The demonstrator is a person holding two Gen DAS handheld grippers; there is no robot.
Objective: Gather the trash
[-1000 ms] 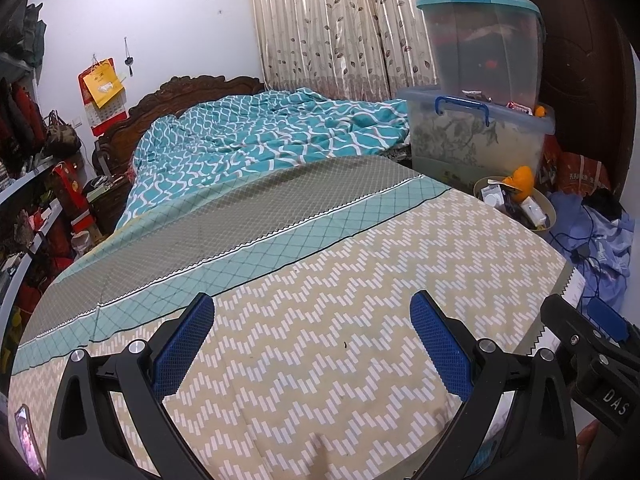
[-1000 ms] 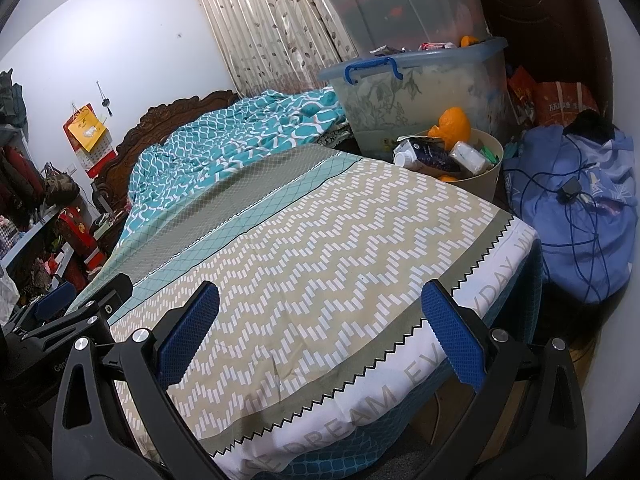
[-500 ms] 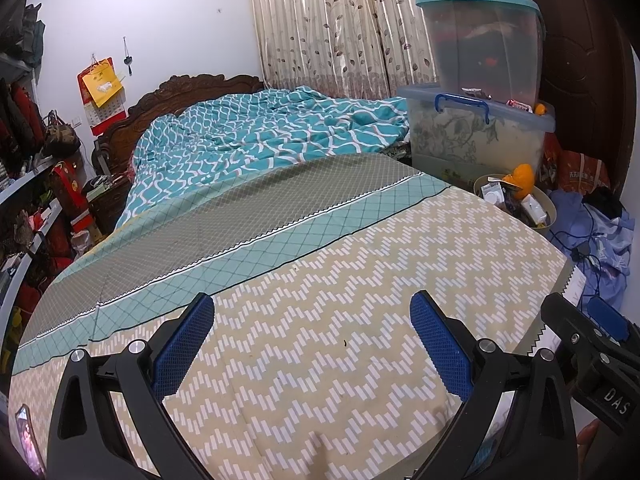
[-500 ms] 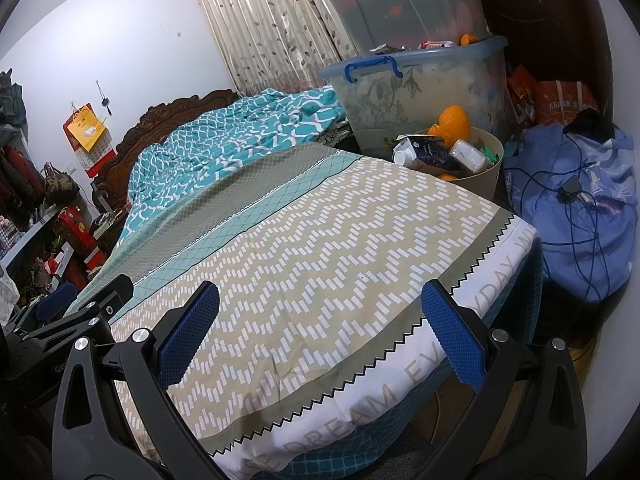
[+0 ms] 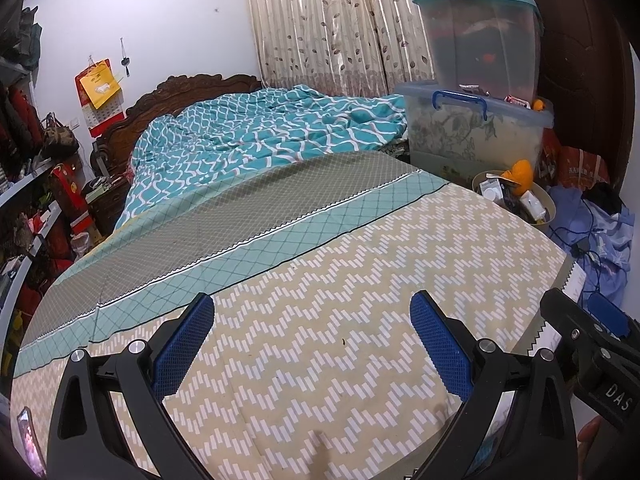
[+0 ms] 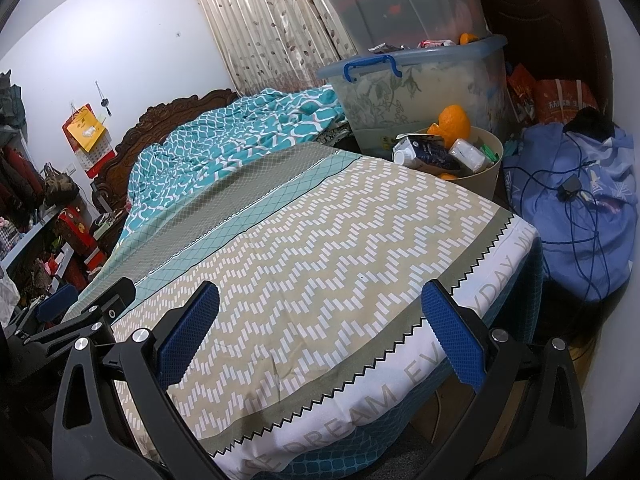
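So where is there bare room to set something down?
The zigzag sheet is bare from the teal band to the foot edge. The floor by the trash bin is crowded: storage tubs and a blue bundle.

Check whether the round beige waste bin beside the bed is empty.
No, the round beige waste bin holds an orange peel, a carton and other wrappers.
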